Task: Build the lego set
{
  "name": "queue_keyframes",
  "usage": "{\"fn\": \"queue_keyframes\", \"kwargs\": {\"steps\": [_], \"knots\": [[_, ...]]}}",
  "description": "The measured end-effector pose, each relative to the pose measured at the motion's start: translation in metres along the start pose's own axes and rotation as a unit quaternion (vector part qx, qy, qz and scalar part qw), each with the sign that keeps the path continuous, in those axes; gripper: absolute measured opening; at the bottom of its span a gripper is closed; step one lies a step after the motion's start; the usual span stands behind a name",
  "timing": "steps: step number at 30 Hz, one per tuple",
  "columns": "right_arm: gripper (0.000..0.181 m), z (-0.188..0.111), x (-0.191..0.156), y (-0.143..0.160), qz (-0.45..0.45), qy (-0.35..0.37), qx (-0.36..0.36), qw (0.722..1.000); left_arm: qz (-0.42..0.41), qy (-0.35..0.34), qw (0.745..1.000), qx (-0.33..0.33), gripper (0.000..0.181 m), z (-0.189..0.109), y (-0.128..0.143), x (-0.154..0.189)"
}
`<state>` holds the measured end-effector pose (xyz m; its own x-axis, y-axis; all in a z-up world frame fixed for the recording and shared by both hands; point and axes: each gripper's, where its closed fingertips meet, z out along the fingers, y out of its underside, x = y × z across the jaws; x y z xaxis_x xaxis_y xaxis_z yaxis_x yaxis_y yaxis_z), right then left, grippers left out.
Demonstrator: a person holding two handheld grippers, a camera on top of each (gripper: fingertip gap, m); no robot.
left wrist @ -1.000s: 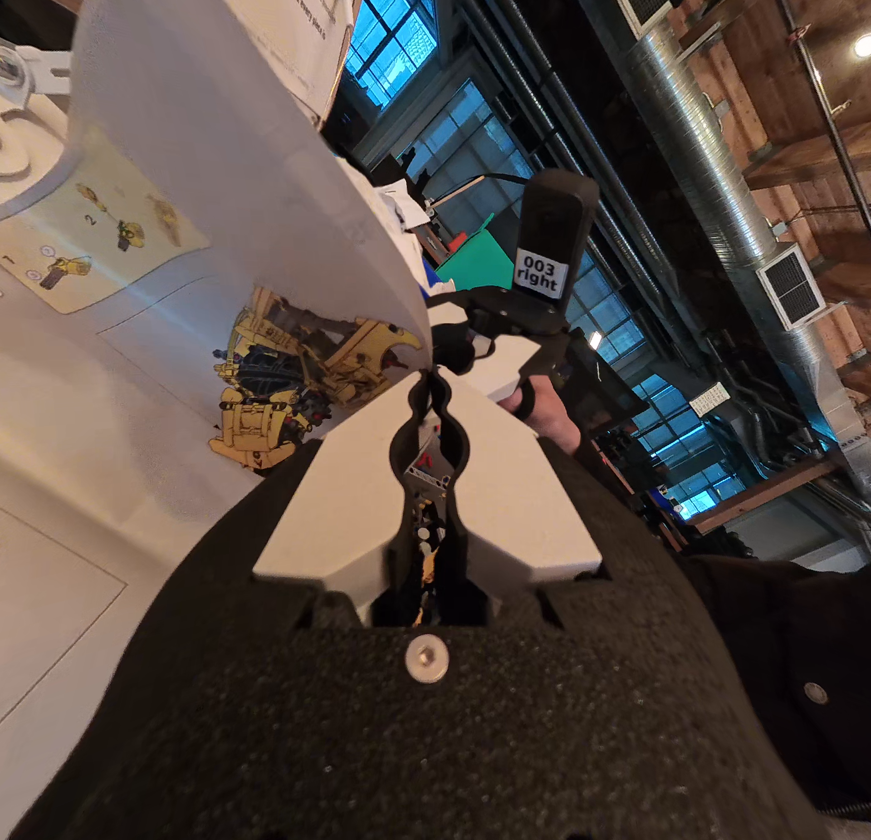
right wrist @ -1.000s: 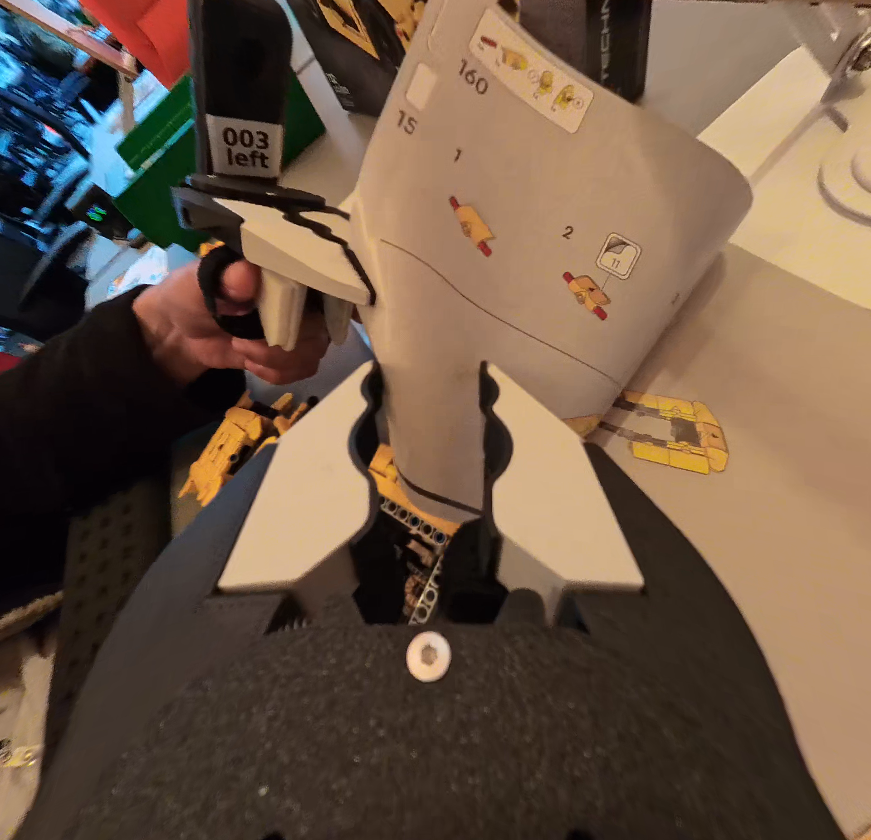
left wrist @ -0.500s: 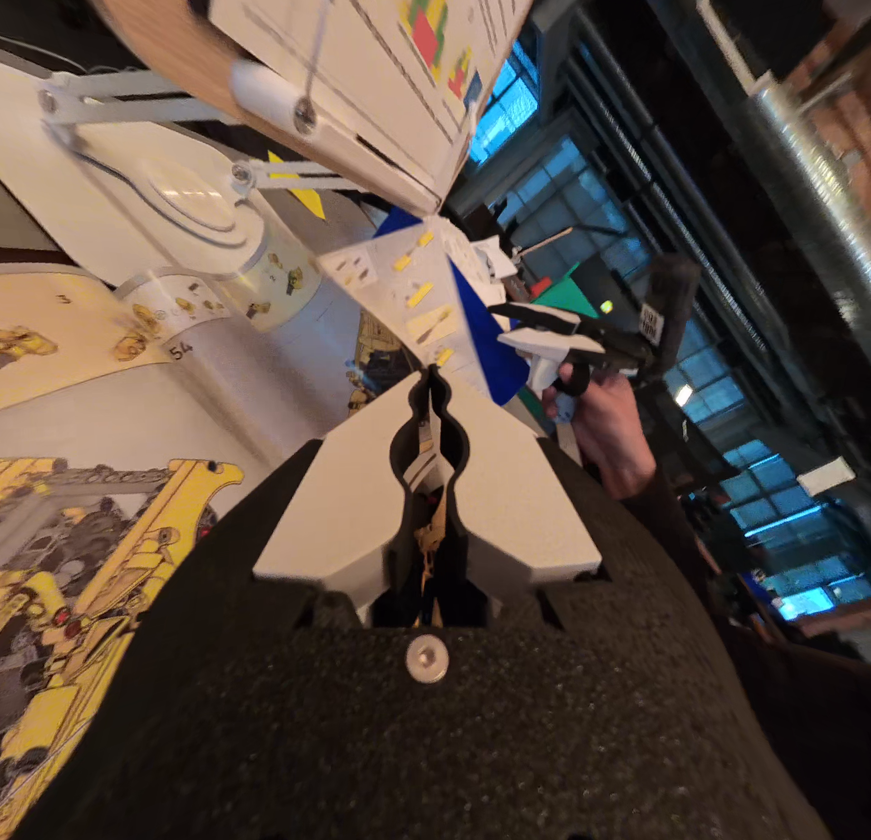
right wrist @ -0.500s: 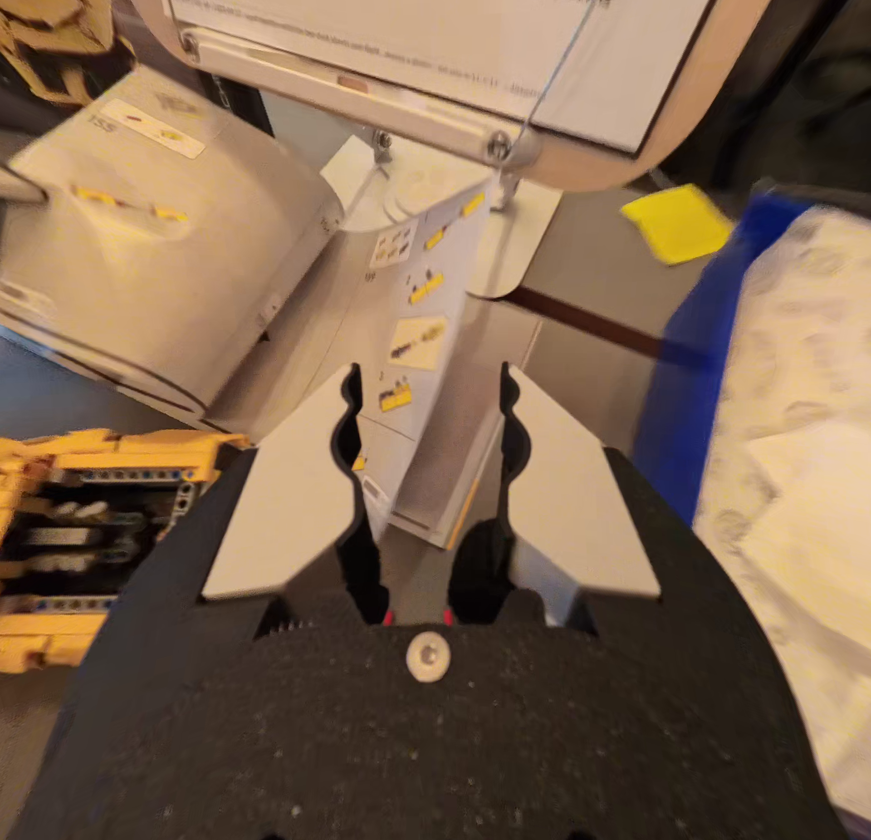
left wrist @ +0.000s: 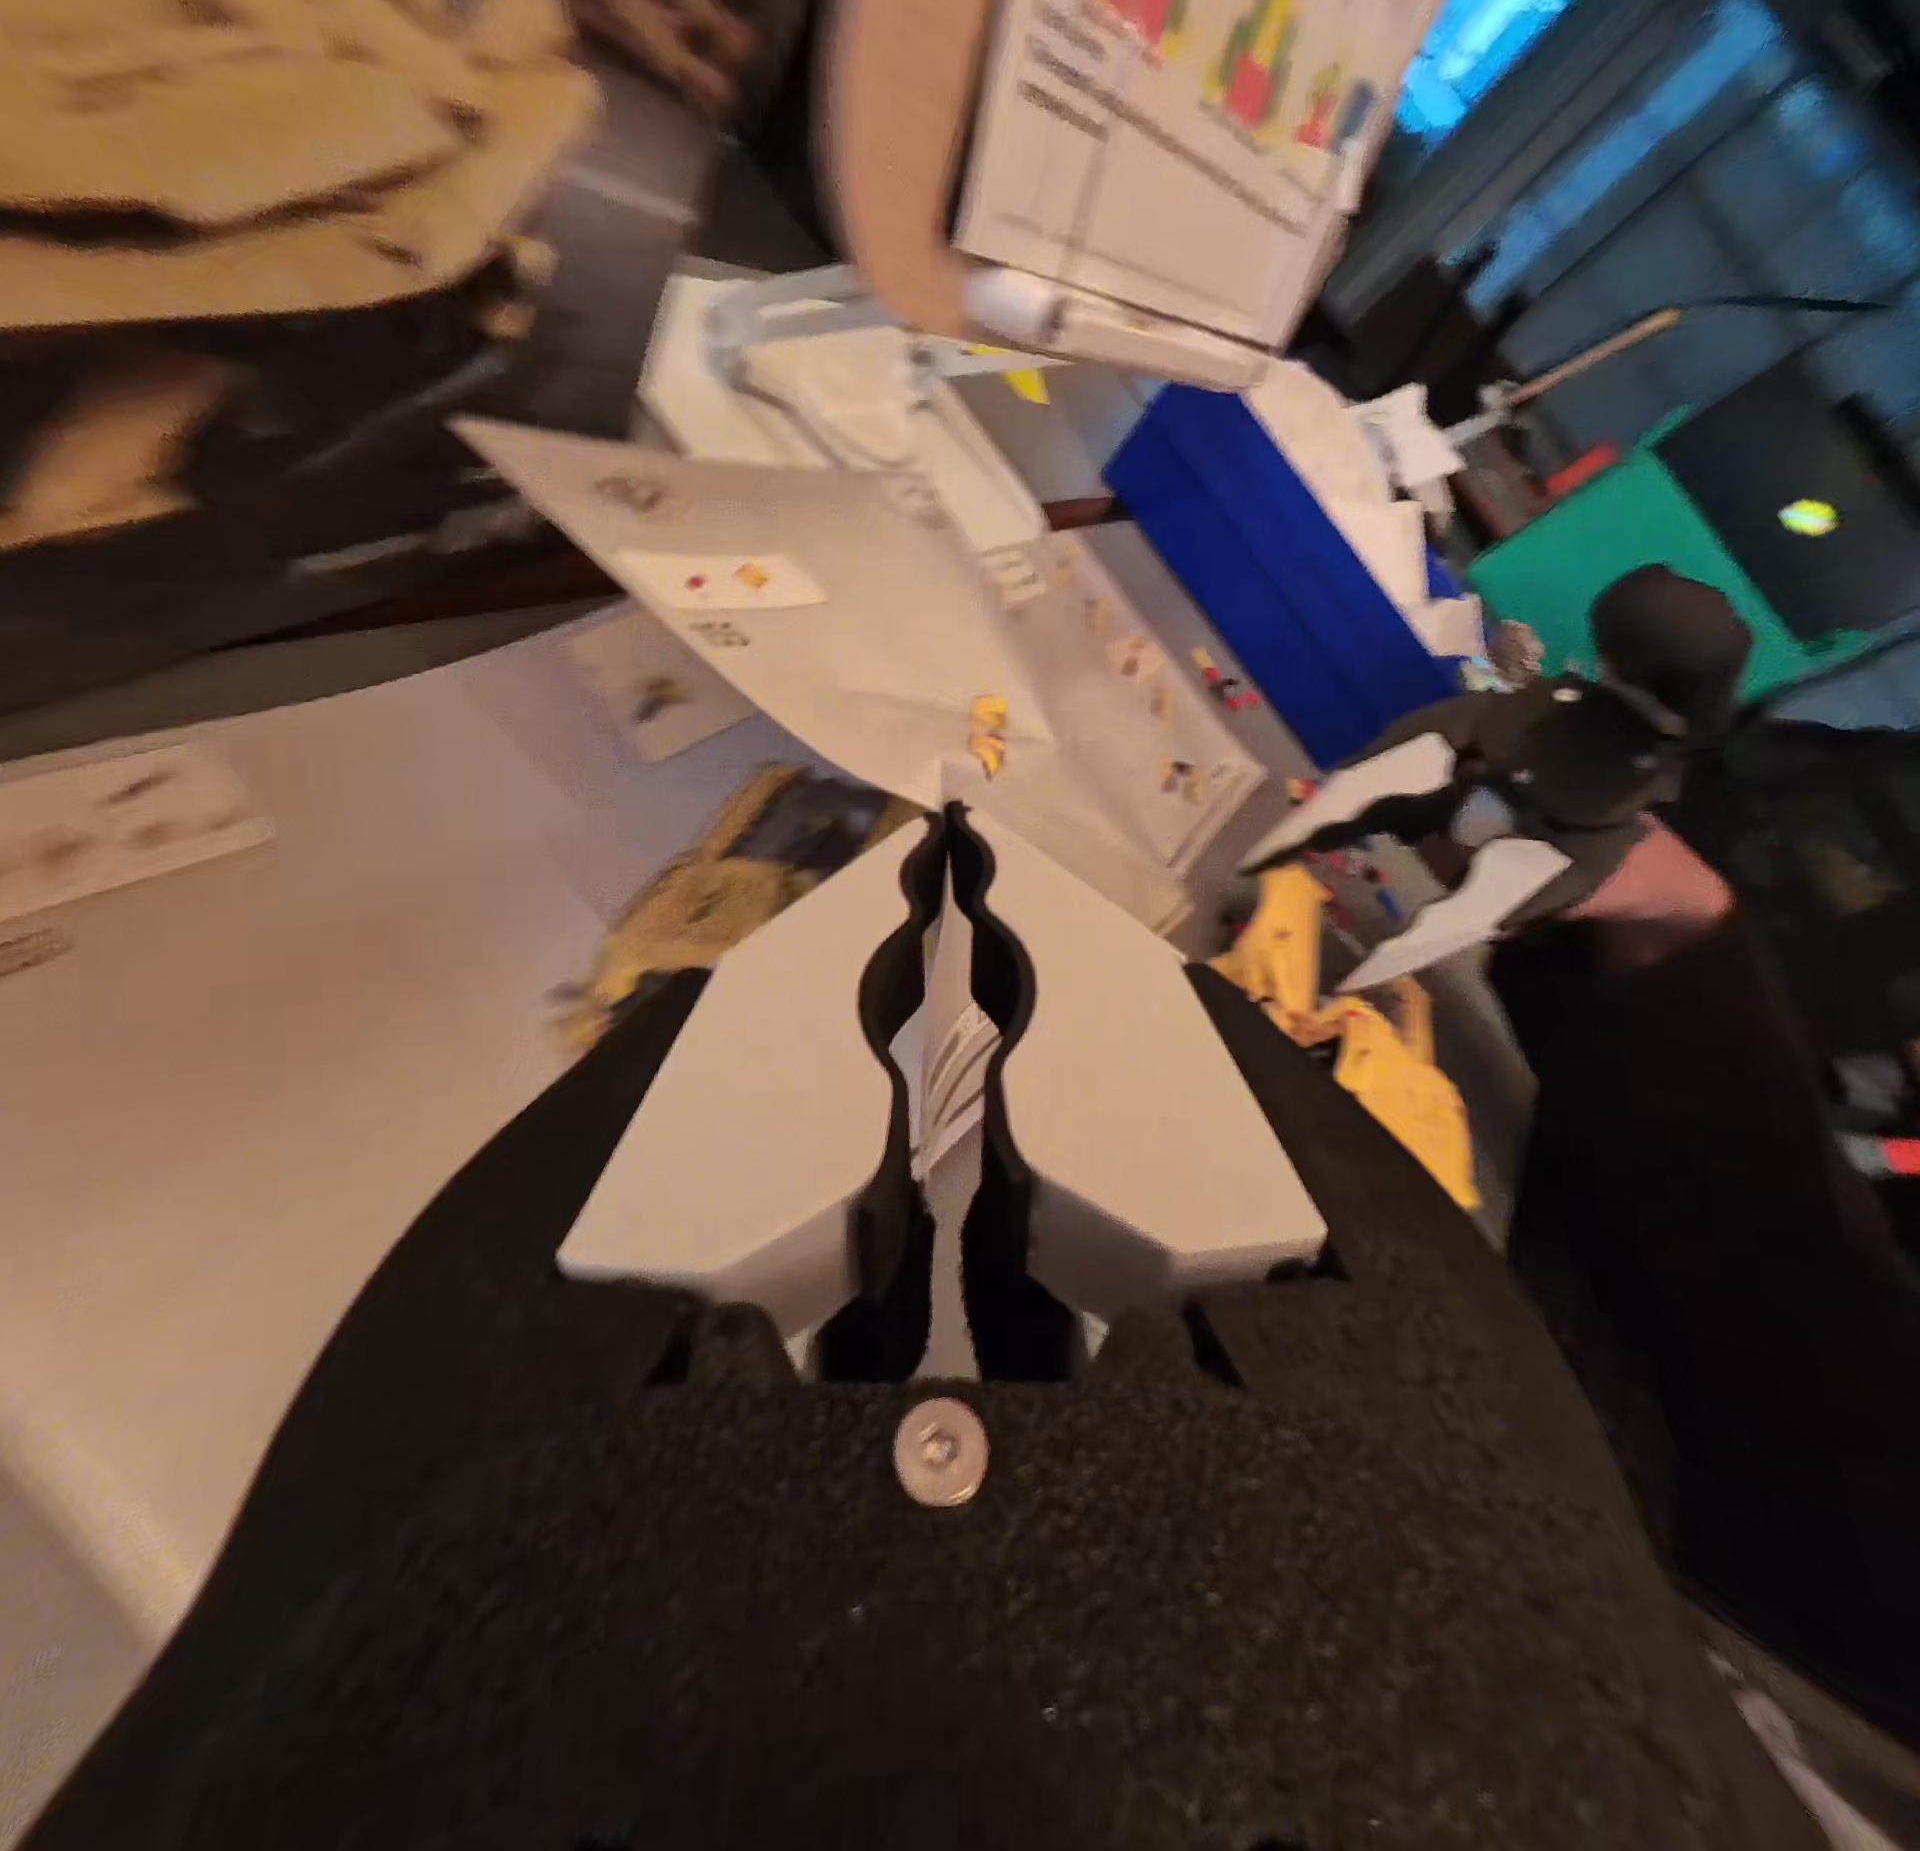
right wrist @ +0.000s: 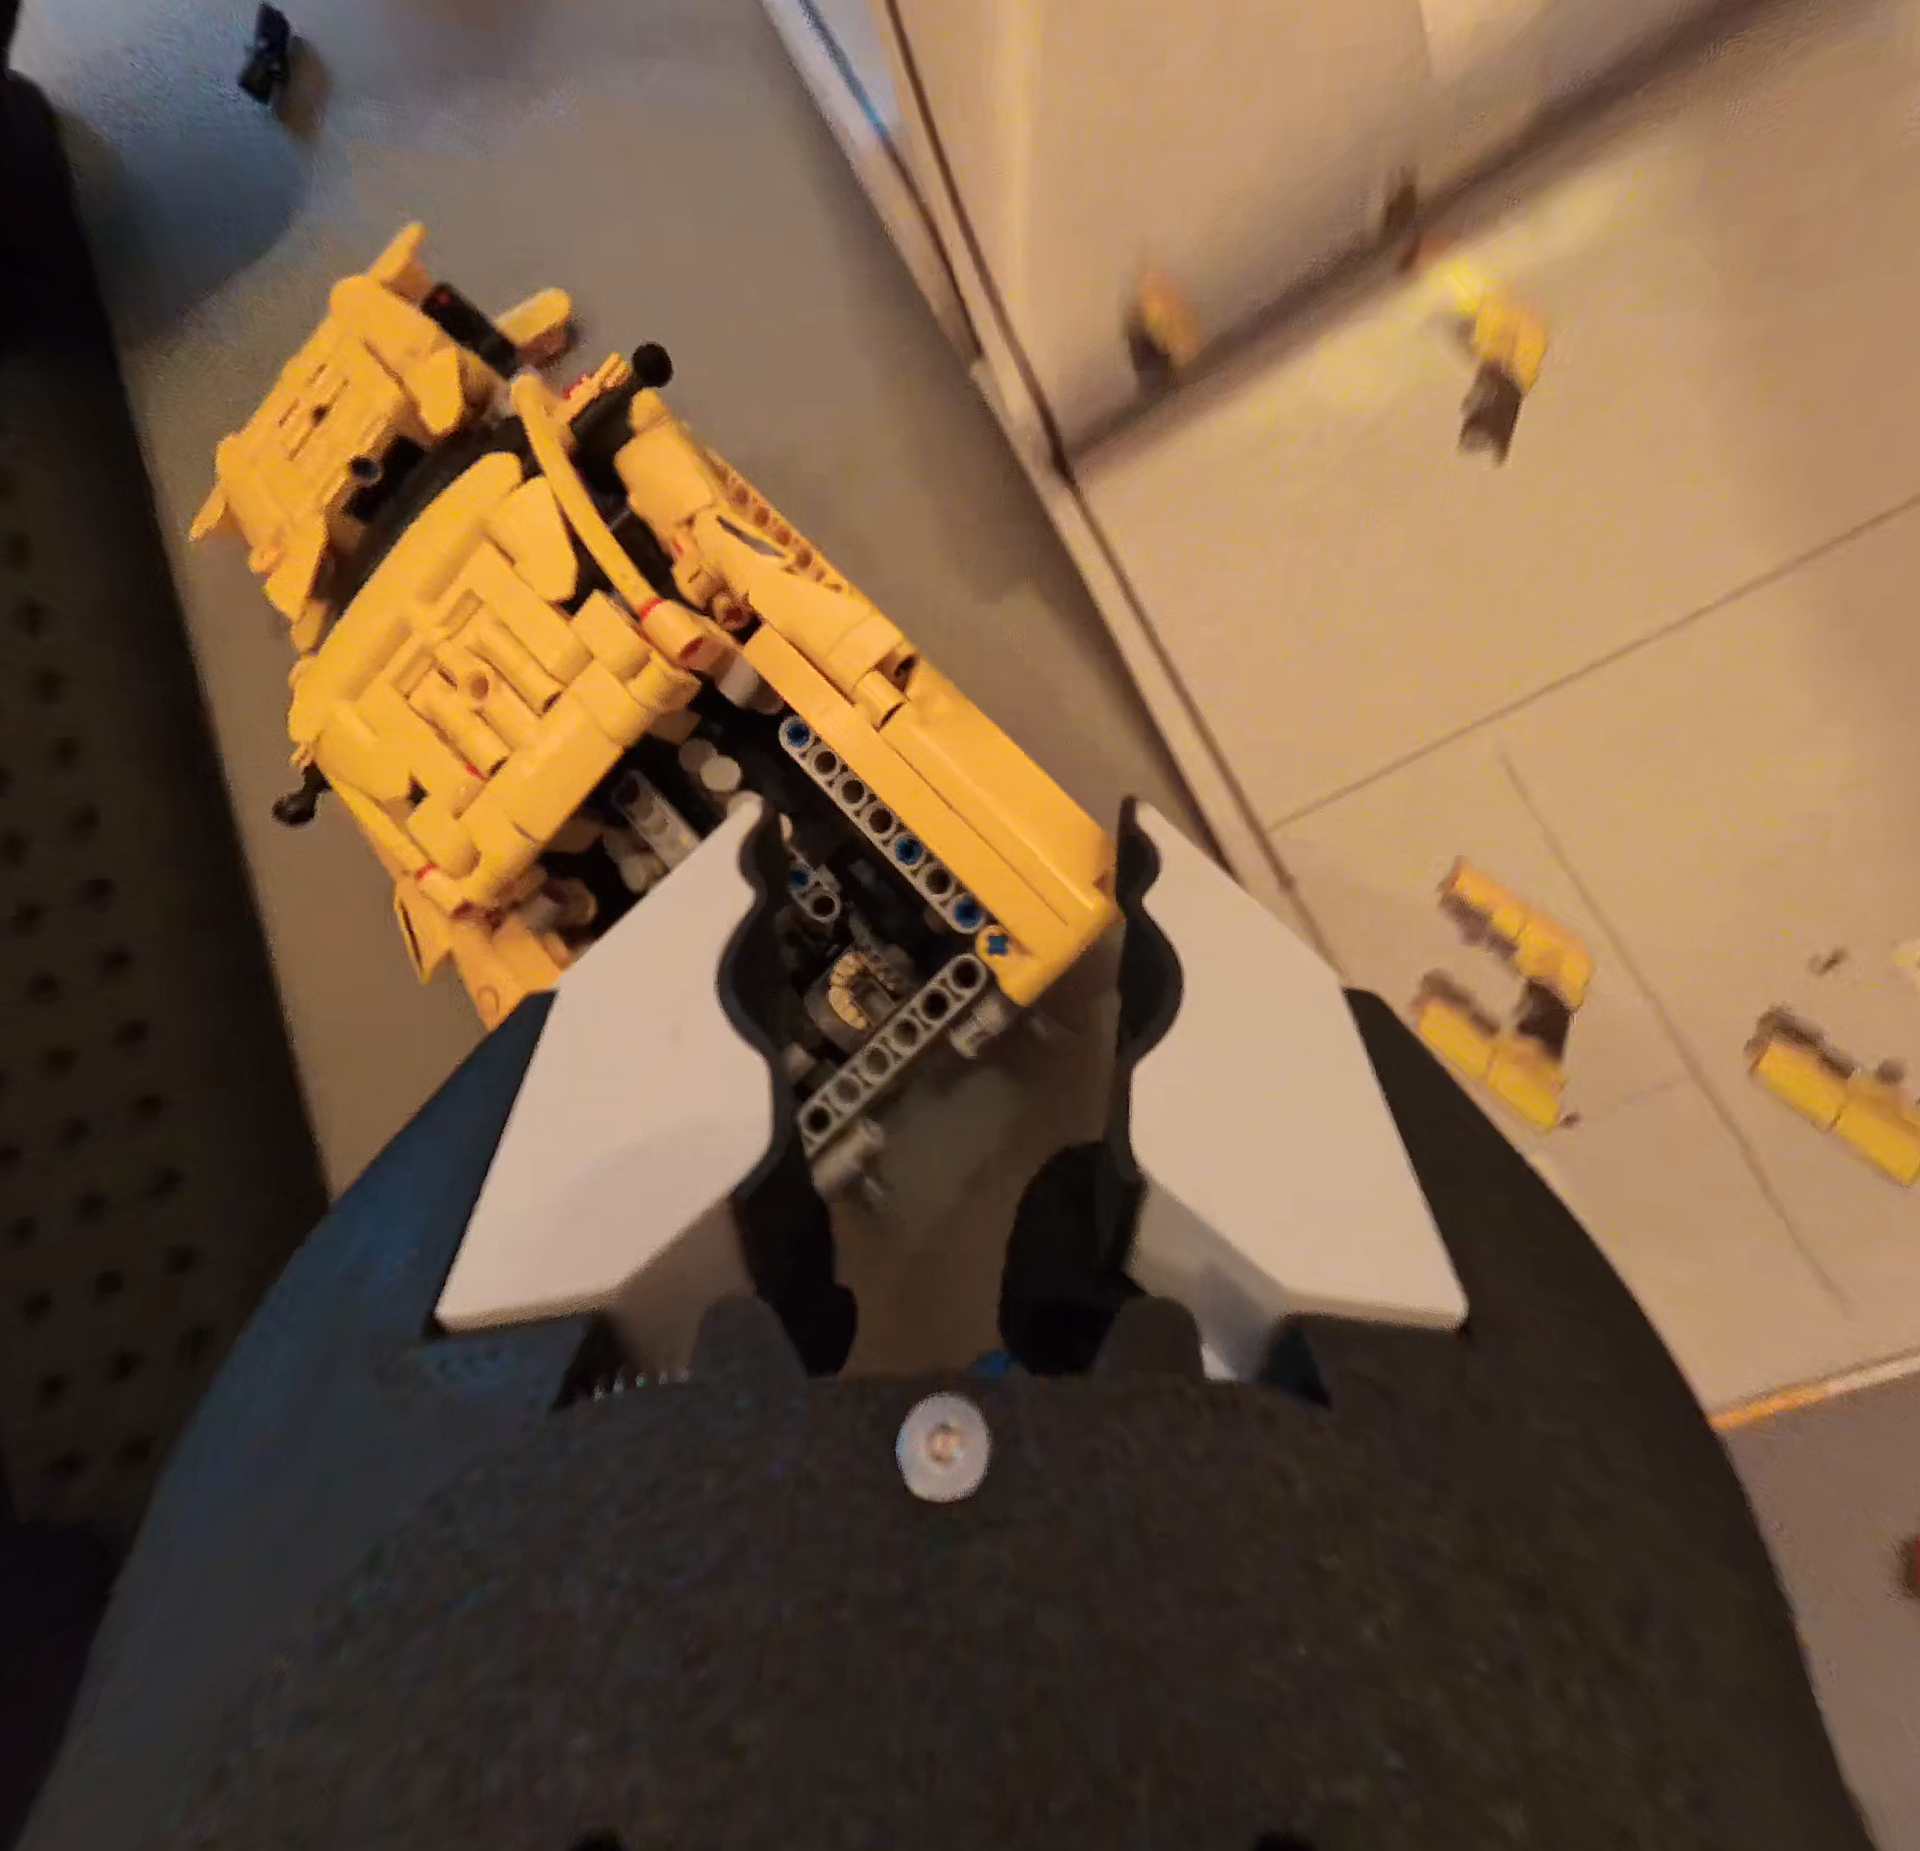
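A thin grey printed instruction page (left wrist: 831, 648) is being pinched between the closed left tongs (left wrist: 948, 825); the right tongs (right wrist: 940, 835) are being held wide above the yellow brick-built vehicle model (right wrist: 582, 638) on the grey desk (right wrist: 644, 149)

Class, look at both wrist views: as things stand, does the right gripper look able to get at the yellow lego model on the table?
Probably yes. The right gripper is open and empty, hanging just above the near end of the yellow lego model, with nothing between them. The left gripper is off to the side, shut on an instruction page.
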<state>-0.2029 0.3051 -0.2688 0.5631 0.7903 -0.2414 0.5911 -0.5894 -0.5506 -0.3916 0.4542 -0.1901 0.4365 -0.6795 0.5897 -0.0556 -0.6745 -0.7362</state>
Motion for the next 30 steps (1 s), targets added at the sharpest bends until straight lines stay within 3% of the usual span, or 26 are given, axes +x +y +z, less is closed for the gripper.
{"fn": "queue_keyframes", "kwargs": {"steps": [4,6,9,12,13,16,21,24,27,29,30], "knots": [[0.054,-0.011,-0.003,0.013,0.054,-0.039,-0.009,0.998,-0.046,-0.054,0.997,0.002,0.000,-0.048,0.005,-0.041],[0.055,-0.017,0.003,-0.002,0.066,-0.032,0.019,0.997,-0.065,-0.048,0.996,-0.033,0.000,-0.055,0.022,-0.045],[0.065,-0.025,0.011,-0.063,-0.020,0.019,0.103,0.994,-0.058,-0.096,0.989,-0.097,0.000,-0.065,0.048,-0.063],[0.085,-0.010,0.015,-0.129,-0.125,0.077,0.169,0.975,-0.058,-0.143,0.983,-0.099,0.000,-0.072,0.049,-0.080],[0.089,0.003,0.017,-0.141,-0.155,0.085,0.152,0.972,-0.058,-0.143,0.983,-0.095,0.000,-0.071,0.047,-0.081],[0.100,0.047,0.040,-0.148,-0.231,0.112,0.015,0.966,-0.050,-0.177,0.979,-0.085,0.003,-0.074,0.043,-0.092],[0.114,0.099,0.055,-0.130,-0.231,0.031,-0.139,0.962,-0.060,-0.203,0.971,-0.112,0.011,-0.075,0.054,-0.104],[0.114,0.110,0.055,-0.130,-0.234,0.013,-0.146,0.961,-0.057,-0.262,0.958,-0.102,0.028,-0.087,0.047,-0.118],[0.113,0.119,0.055,-0.128,-0.245,0.025,-0.149,0.958,0.016,-0.312,0.950,-0.007,0.028,-0.104,0.000,-0.112],[0.113,0.122,0.054,-0.128,-0.240,0.020,-0.145,0.960,0.077,-0.284,0.955,0.032,0.028,-0.093,-0.021,-0.085],[0.113,0.122,0.054,-0.128,-0.240,0.018,-0.140,0.960,0.093,-0.239,0.966,0.015,0.027,-0.073,-0.016,-0.066]]}}
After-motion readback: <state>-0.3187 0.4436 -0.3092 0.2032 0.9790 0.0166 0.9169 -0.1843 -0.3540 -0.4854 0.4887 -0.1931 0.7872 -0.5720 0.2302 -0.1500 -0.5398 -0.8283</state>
